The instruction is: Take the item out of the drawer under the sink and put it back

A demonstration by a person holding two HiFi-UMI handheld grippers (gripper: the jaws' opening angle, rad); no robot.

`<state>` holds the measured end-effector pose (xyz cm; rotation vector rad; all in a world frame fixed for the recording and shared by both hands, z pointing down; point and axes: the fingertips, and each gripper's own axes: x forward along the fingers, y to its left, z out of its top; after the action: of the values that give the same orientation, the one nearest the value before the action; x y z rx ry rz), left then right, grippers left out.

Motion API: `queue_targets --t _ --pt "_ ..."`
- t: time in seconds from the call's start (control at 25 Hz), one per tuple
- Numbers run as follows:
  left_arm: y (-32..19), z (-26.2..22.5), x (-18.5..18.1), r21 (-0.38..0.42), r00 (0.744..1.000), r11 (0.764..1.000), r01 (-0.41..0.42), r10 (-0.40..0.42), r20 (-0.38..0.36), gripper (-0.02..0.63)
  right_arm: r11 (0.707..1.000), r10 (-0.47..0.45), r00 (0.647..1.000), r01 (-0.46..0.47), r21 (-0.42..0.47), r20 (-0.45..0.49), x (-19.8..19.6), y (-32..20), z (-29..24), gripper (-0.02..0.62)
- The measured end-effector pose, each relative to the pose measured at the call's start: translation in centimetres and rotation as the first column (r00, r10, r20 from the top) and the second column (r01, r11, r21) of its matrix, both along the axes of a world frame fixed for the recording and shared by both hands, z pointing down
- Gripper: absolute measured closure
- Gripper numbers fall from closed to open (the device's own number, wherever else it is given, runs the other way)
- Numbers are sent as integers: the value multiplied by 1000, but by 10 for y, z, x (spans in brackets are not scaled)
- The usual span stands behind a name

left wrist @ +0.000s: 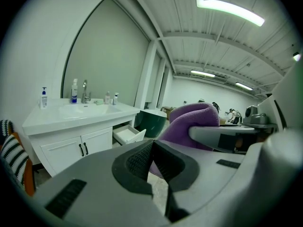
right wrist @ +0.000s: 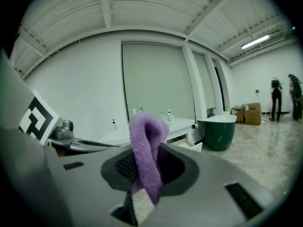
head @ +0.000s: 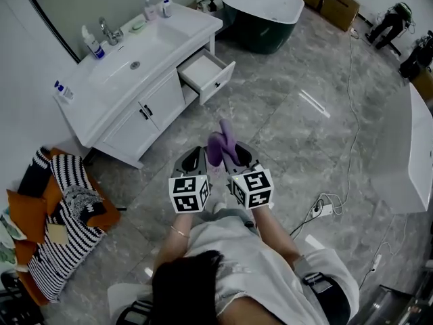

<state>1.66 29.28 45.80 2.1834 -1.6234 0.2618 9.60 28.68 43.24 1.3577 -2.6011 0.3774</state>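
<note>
- While the right hand-held gripper [right wrist: 144, 174] pinches the fuzzy purple cloth [right wrist: 146, 148] by a fold, its loose loop could slip free mid-carry.
- Empty and pressed together, the left hand-held gripper [left wrist: 152, 150] offers no backup.
- Well off at twelve o'clock sits the open white vanity drawer [head: 206, 73]; floppy ends may snag its rim.

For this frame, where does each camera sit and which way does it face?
Head view: on the person's head, steeply down at the left claw, right claw and purple cloth over grey floor; hair and forearms show.
Left gripper view: on the left claw, along its shut jaws toward the vanity and open drawer.
Right gripper view: on the right claw, along jaws clamping the cloth, vanity beyond.
Shared: all three show cloth and drawer.
</note>
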Motion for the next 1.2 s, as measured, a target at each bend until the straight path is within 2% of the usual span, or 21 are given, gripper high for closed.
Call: queue_targets --t 0.48,1.2 --pt "-15 8 1 -19 999 999 48 -48 7 603 999 -36 999 36 -17 9 5 -17 8 508" --pt "-43 17 2 -28 1000 999 16 -15 17 603 1000 -15 1000 15 -23 13 4 -45 13 508"
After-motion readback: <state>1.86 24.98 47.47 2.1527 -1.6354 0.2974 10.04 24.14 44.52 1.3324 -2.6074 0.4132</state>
